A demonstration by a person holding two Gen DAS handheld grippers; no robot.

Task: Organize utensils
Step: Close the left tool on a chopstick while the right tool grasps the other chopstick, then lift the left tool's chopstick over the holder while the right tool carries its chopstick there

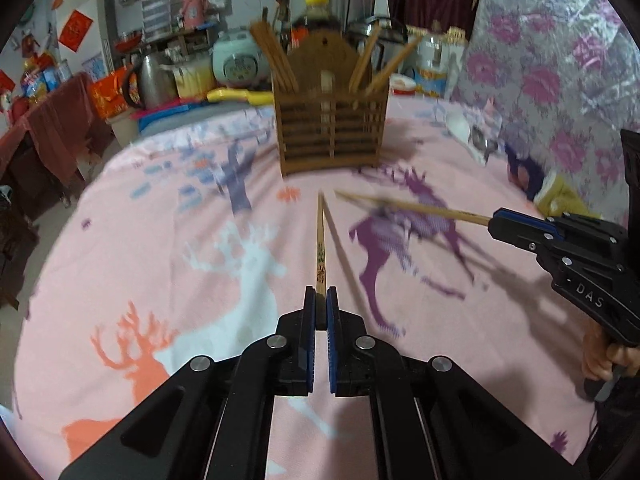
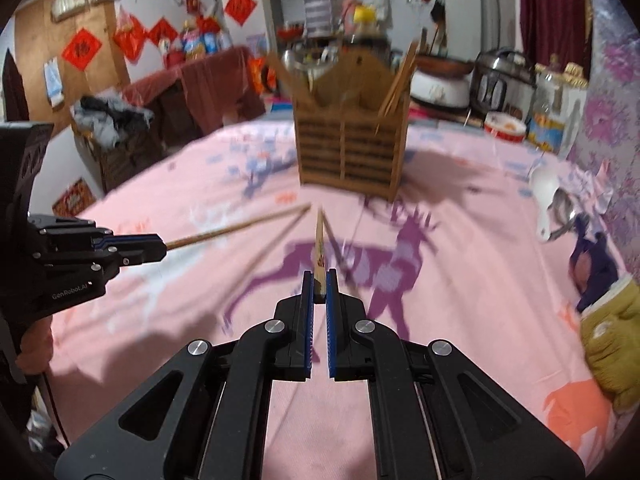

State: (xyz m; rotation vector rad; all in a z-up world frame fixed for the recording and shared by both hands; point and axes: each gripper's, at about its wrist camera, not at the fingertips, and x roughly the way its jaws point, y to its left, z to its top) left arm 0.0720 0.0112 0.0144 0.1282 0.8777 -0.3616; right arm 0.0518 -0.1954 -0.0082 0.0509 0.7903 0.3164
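Note:
A brown slatted wooden utensil holder [image 1: 330, 120] stands on the pink deer-print cloth [image 1: 160, 264], with several chopsticks upright in its two end compartments; it also shows in the right wrist view [image 2: 350, 148]. My left gripper [image 1: 320, 300] is shut on a wooden chopstick [image 1: 321, 248] that points at the holder. My right gripper [image 2: 319, 284] is shut on another chopstick [image 2: 320, 240], held above the cloth. Each gripper shows in the other's view, the right gripper [image 1: 494, 220] with its chopstick [image 1: 412, 207], the left gripper [image 2: 162, 246] with its chopstick [image 2: 236, 226].
A white spoon [image 2: 544, 196] and a metal spoon [image 2: 562, 210] lie on the cloth at the right. A purple and yellow cloth item [image 2: 608, 312] lies at the right edge. Rice cookers [image 2: 502, 80], a kettle [image 1: 150, 78] and jars stand behind the table.

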